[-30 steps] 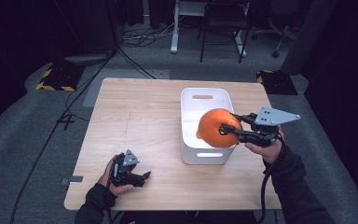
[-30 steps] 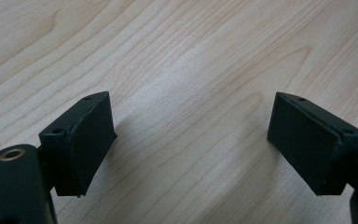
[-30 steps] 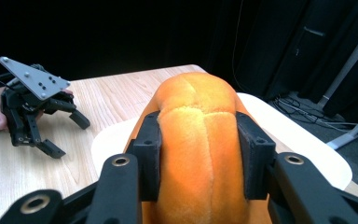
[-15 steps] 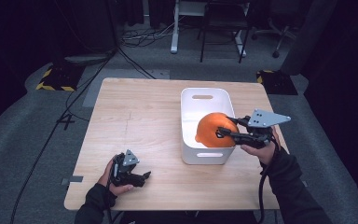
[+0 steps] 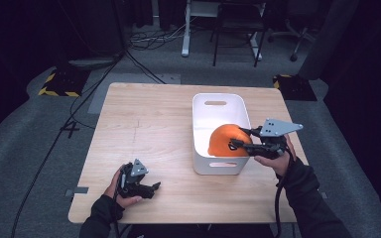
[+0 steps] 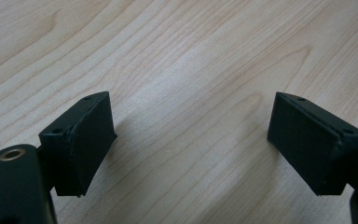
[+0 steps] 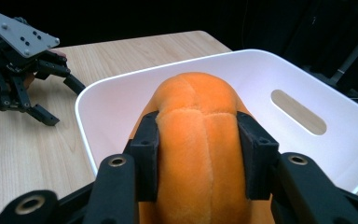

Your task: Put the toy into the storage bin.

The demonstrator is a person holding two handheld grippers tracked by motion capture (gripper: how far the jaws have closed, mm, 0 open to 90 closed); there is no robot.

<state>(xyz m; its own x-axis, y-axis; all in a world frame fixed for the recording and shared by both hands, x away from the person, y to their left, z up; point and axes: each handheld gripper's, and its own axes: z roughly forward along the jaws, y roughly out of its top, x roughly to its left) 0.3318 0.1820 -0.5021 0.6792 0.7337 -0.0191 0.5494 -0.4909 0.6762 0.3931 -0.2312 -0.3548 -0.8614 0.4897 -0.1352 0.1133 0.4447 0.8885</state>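
An orange plush pumpkin (image 5: 222,140) hangs low inside the white plastic bin (image 5: 218,97) on the wooden table (image 5: 149,124). My right gripper (image 5: 238,138) reaches in over the bin's right wall and is shut on the plush. In the right gripper view the pads (image 7: 145,154) dent the plush (image 7: 200,116) on both sides, above the bin (image 7: 121,81); the jaws have just been opening a little with the plush between them. My left gripper (image 5: 154,187) rests near the table's front left, open, with bare wood between its jaws (image 6: 191,140). It also appears in the right gripper view (image 7: 63,102).
The bin has a slot handle (image 7: 298,112) in its far wall. Beyond the table stand a chair (image 5: 238,29) and a desk frame, with cables (image 5: 144,39) on the grey floor. Black-and-yellow marked blocks (image 5: 57,84) lie at the back left and right.
My right gripper has come down with the orange plush, which now sits lower inside the bin. The left gripper has stayed put.
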